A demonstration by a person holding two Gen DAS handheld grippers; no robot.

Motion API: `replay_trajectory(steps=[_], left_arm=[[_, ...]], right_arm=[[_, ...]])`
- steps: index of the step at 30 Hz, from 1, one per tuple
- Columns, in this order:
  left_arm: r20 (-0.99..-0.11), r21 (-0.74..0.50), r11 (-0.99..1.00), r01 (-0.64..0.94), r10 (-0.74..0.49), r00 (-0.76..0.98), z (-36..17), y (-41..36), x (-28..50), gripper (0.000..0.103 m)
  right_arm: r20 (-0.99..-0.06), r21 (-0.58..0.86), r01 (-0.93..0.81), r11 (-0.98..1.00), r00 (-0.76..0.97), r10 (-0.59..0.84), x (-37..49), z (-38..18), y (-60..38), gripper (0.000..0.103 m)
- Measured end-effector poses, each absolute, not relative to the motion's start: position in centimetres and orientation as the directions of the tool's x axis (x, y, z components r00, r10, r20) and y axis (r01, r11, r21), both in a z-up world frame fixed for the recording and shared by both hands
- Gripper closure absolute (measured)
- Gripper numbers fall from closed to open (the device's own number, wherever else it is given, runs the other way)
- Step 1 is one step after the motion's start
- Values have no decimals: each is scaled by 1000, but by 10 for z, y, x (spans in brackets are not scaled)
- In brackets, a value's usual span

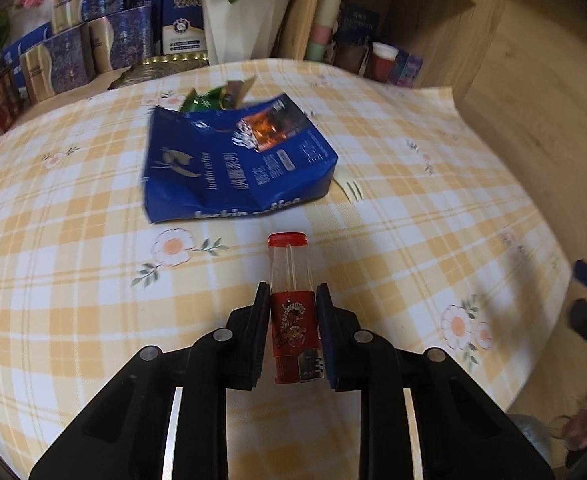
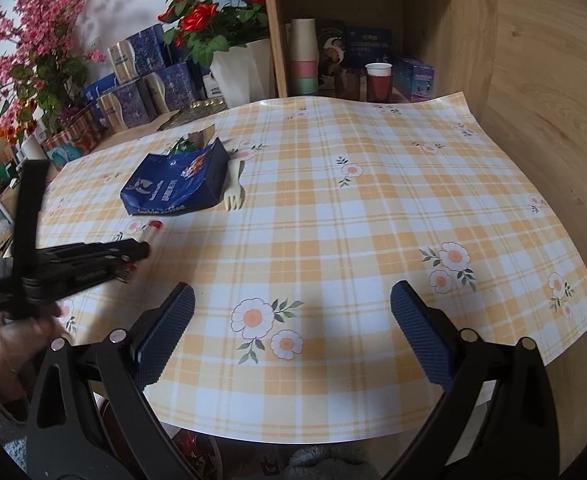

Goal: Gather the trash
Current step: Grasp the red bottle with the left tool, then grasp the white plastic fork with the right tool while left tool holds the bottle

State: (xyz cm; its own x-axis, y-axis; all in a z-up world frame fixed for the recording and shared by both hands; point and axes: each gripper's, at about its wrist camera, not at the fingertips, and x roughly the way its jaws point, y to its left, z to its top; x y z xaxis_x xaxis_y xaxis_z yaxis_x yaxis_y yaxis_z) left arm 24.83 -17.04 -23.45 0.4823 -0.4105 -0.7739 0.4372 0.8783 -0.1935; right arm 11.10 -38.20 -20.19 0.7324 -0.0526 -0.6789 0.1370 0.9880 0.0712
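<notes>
A red lighter point(image 1: 292, 320) with a clear tank lies lengthwise between the pads of my left gripper point(image 1: 292, 294), which is shut on its red body just over the checked tablecloth point(image 1: 73, 280). Beyond it lies a crumpled blue coffee bag point(image 1: 229, 160) with a green wrapper point(image 1: 201, 100) poking from its mouth. A pale plastic fork point(image 1: 351, 188) rests at the bag's right edge. In the right wrist view the left gripper point(image 2: 133, 252) comes in from the left with the lighter point(image 2: 151, 230) sticking out ahead. My right gripper point(image 2: 293, 320) stands open over the near tablecloth with nothing between its fingers.
At the back stand blue gift boxes point(image 2: 141, 92), a white vase of red roses point(image 2: 241, 68) and pink flowers point(image 2: 41, 40). A wooden shelf point(image 2: 277, 40) holds stacked cups point(image 2: 303, 60) and a red cup point(image 2: 378, 80). The cloth's front edge point(image 2: 293, 432) overhangs the table.
</notes>
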Motion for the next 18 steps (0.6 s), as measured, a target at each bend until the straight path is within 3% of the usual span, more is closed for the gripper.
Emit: replay_trajectory(steps=[4,10,13,15,18], left_arm=[[-739,-243,869,431,-453,498,-220,-146,238,80],[-690,-305,858,413,-498,526,-204,-111,227,80],[-670,-329,854,403,-512,538,-200,-96,222,80],[-662,-338,854,396,-515,545,-199,-88,221,80],[-656,-340,857,388,-512,555,-198,-79,221,80]], right_arm=[[-698,44,117,992,714,-53,122,-206,-378,8],[-704,50,78,996,710,-20,146,-203,-377,22],[-705,88,54,995,709,24,166,-200,-380,36],[-704,127,39,991,707,62,183,-198,-382,51],[-719,161,40,986,689,90,215,-200,-383,63]])
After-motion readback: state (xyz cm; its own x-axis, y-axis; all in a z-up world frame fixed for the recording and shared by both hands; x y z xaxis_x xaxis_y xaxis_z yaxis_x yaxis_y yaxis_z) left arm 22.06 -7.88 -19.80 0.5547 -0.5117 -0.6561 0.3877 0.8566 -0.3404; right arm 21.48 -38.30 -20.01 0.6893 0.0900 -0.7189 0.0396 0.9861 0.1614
